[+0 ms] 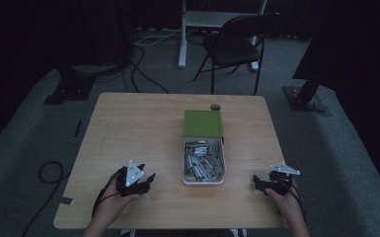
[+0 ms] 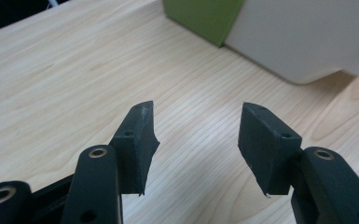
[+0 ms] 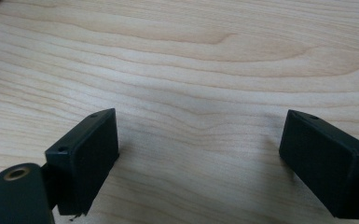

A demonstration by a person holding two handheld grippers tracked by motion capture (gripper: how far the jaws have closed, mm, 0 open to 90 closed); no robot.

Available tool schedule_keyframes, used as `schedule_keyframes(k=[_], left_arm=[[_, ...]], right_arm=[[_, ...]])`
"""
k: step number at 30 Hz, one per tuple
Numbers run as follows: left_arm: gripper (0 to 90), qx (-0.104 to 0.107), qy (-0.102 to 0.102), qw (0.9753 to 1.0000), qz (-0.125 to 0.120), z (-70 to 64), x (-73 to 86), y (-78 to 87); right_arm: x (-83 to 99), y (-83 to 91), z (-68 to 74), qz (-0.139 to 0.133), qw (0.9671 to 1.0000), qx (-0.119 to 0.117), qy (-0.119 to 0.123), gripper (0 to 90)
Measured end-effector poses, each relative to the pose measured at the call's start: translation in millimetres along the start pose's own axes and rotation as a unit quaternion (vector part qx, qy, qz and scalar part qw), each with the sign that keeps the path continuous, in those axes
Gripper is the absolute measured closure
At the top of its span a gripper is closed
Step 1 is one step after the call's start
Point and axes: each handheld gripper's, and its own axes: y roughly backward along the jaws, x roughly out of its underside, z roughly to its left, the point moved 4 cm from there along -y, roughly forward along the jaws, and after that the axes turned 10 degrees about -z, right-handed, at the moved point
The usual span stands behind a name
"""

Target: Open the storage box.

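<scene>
1. A person's two hand-held grippers rest at the near edge of a light wooden desk (image 1: 143, 128), the left gripper (image 1: 150, 178) at about 7 o'clock from the desk's middle and the right gripper (image 1: 255, 183) at about 4 o'clock.

2. Between them, just right of centre, stands a white drawer box (image 1: 204, 180) pulled out toward the person from its green sleeve (image 1: 203, 123); the open drawer holds a heap of small grey-white pieces (image 1: 203, 160), too small to identify.

3. In the left gripper view the fingers (image 2: 137, 140) stand spread with bare desk between them, pinching nothing; the drawer box's white wall (image 2: 303, 37) and green sleeve (image 2: 200, 16) lie ahead at 1 o'clock, near but apart.

4. In the right gripper view the fingers (image 3: 86, 154) stand spread wider still, empty, over plain wood grain.

5. Progress, as a judgement: the drawer already stands open and full, yet neither gripper touches it or its contents, so the handling of the pieces, or the closing of the drawer, looks not yet begun.

6. A dark round item (image 1: 215, 106) sits at the desk's far edge, at 12 o'clock from the sleeve; a folding chair (image 1: 237, 44) stands beyond.
</scene>
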Motion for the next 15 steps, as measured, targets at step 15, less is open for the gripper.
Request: schedule_keyframes(k=[15], left_arm=[[36.5,-0.043,0.060,0.9971,0.017,37.7,26.5,13.3]], right_arm=[[0.0,0.0,0.0,0.000,1.0000,0.000,0.000,11.4]])
